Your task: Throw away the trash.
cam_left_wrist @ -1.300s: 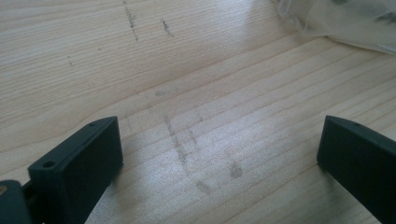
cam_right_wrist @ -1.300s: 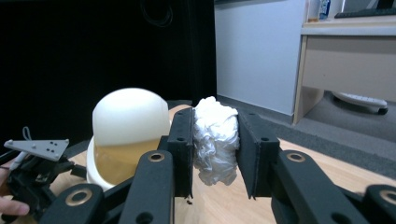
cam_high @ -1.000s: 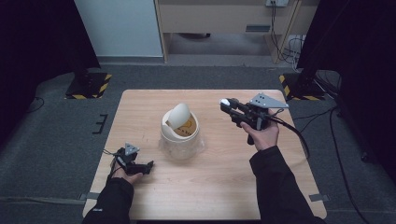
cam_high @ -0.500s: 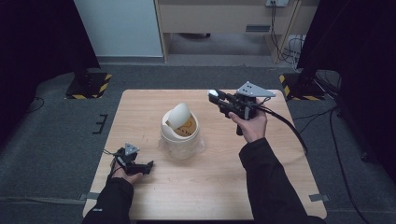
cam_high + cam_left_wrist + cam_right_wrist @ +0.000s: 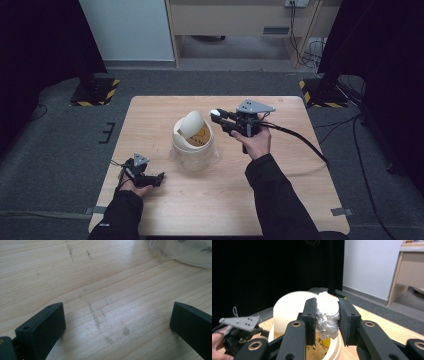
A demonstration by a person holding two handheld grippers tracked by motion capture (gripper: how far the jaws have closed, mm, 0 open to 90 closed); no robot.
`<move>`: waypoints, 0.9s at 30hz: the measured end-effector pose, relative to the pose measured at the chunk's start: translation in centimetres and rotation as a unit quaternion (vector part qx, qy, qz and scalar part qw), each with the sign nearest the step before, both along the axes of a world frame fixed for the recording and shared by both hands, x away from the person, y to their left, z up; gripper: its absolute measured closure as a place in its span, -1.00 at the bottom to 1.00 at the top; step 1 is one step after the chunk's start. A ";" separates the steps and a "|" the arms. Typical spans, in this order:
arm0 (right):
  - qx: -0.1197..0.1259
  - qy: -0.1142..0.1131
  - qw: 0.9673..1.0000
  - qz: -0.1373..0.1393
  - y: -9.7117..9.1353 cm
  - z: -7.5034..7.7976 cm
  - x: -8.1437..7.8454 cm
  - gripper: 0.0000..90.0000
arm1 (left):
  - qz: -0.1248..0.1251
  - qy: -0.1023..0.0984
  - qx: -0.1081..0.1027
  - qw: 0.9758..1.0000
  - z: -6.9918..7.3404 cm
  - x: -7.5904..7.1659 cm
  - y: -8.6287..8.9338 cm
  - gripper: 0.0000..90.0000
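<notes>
A cream bin (image 5: 192,142) with a tilted swing lid (image 5: 190,124) stands mid-table, with a clear plastic liner around its base. My right gripper (image 5: 217,115) hovers just right of the bin's top and points left, shut on a crumpled white paper ball (image 5: 214,112). In the right gripper view the ball (image 5: 327,315) is squeezed between both pads, with the bin (image 5: 287,307) right behind it. My left gripper (image 5: 158,178) rests on the table at the front left, pointing right. Its jaws (image 5: 117,315) stand open over bare wood with nothing between them.
The wooden table (image 5: 300,200) has free room on its right half and along the front. An edge of the plastic liner (image 5: 185,250) lies ahead of the left gripper. A black cable (image 5: 300,140) trails right from the right gripper. Dark floor surrounds the table.
The right gripper has carried the paper ball leftward and a little down, from the table's right side to beside the bin's lid. The left gripper has kept still.
</notes>
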State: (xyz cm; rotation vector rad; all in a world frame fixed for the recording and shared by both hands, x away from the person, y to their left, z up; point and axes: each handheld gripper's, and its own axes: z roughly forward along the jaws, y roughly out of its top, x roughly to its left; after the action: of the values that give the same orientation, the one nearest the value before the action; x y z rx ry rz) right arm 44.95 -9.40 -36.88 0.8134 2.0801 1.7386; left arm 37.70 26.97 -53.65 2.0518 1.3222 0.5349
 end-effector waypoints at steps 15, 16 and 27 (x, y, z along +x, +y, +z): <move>-0.041 0.032 0.998 0.038 1.8 -3.3 -1.0 0.54 | 0.000 0.000 0.000 1.000 0.0 0.0 0.0 -1.00; -0.044 0.034 0.998 0.038 1.9 -3.4 -1.0 0.54 | 0.000 0.000 0.000 1.000 0.0 0.0 0.0 -1.00; -0.062 0.054 0.995 0.048 2.8 -4.6 -0.7 0.55 | 0.000 0.000 0.000 1.000 0.0 0.0 0.0 -1.00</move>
State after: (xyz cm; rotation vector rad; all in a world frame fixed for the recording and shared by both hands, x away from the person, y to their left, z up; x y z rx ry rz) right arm 44.28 -6.59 -41.45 0.7990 2.3074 1.6249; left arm 37.69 26.97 -53.65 2.0516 1.3220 0.5345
